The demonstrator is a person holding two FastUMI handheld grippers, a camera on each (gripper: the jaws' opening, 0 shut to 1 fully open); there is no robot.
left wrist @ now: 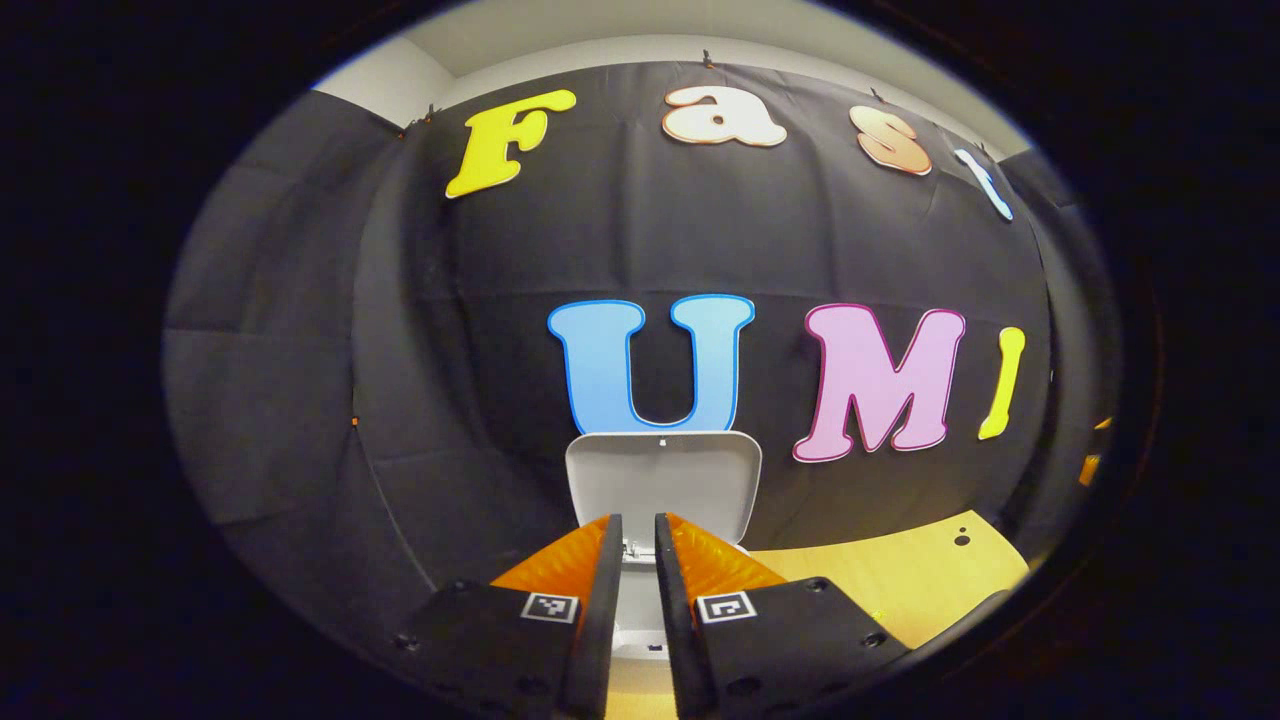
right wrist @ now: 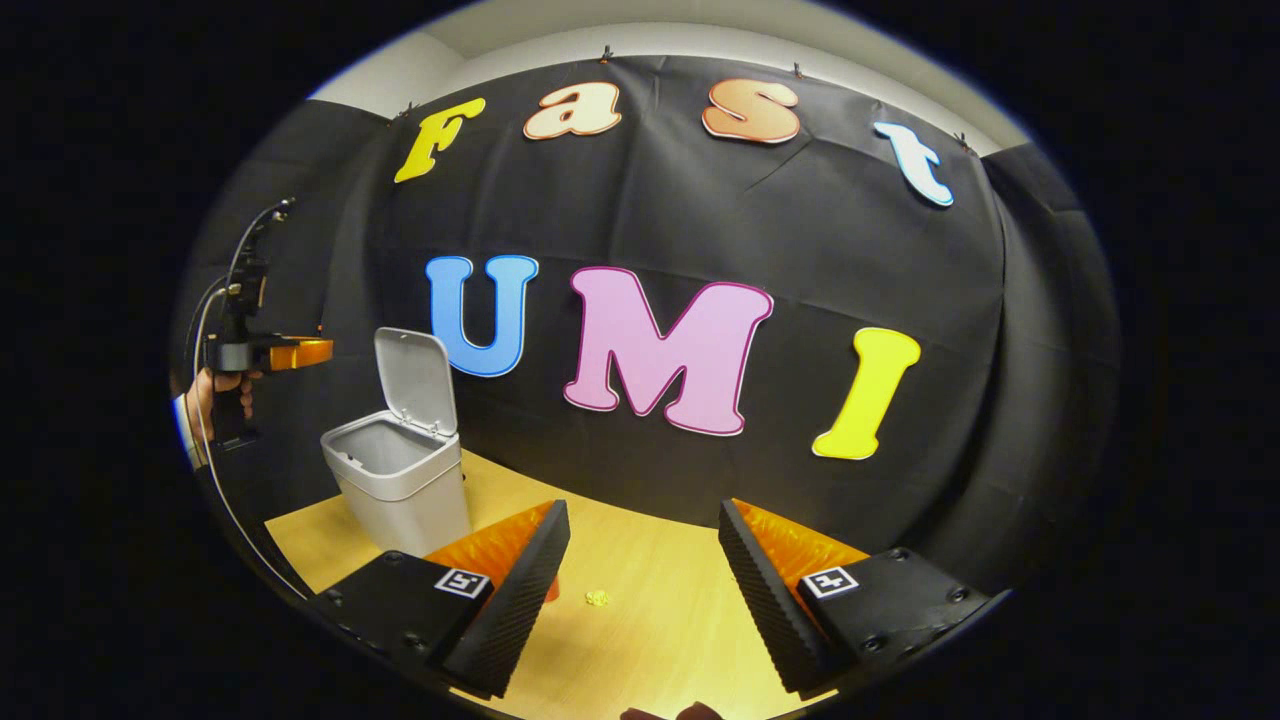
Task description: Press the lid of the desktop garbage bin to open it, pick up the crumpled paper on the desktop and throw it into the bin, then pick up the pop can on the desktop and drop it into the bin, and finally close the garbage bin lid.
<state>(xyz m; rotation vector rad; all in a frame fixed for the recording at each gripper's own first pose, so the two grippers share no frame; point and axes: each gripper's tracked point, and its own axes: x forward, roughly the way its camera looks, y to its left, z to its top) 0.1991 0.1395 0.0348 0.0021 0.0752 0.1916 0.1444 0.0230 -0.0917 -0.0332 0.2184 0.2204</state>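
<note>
The grey desktop bin stands at the table's back left with its lid swung up, and its inside looks bare from here. In the left gripper view the raised lid stands straight ahead of my left gripper, whose fingers are nearly together with nothing between them. The right gripper view shows that left gripper held by a hand, hovering above and left of the bin. My right gripper is open above the table. A small yellowish crumpled paper lies on the wood between its fingers.
The light wooden table runs from the bin toward the right gripper. Black cloth walls close the booth behind and on both sides. A cable hangs from the left gripper past the table's left edge.
</note>
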